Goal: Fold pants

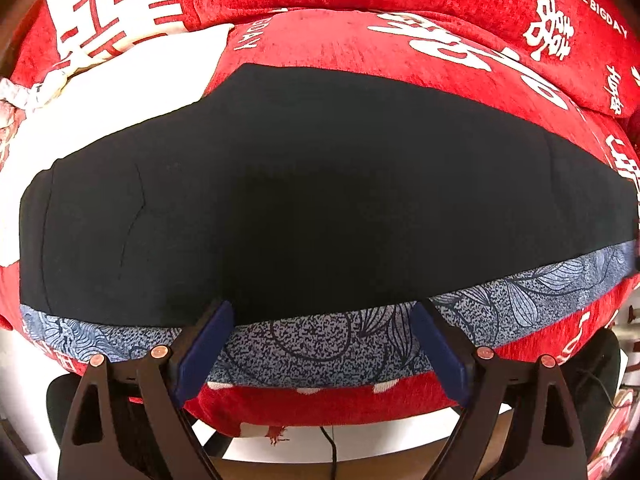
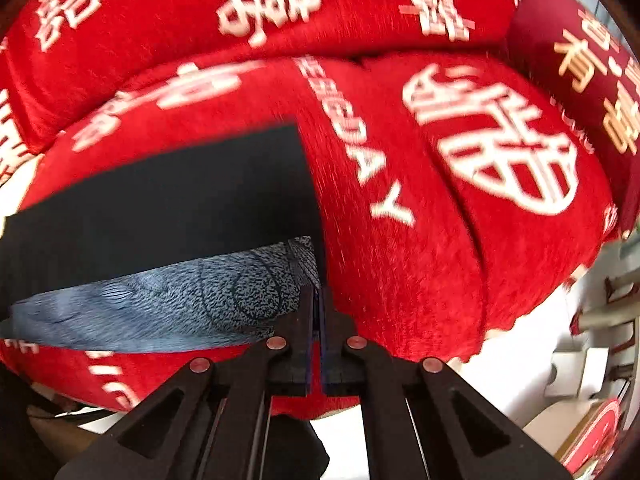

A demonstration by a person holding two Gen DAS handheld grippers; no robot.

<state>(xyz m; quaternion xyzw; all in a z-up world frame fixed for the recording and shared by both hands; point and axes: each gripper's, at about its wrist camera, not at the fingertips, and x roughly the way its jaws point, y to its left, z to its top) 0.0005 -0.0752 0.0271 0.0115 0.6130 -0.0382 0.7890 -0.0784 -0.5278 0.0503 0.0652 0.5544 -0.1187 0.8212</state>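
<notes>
We see one pair of dark pants (image 1: 320,184) on one red sofa (image 1: 360,40); left gripper (image 1: 320,320) apart, right gripper (image 2: 319,300) together, holding nothing we can make out.

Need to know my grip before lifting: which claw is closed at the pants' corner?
The right claw: its fingers are shut at the corner of the pants, by the patterned band. The left claw stands wide open over the band's edge.

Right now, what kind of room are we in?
Probably a living room at home. A sofa under a red plush cover with big white lettering fills the view, a matching cushion leans at its back, and dark pants lie flat across the seat.
</notes>
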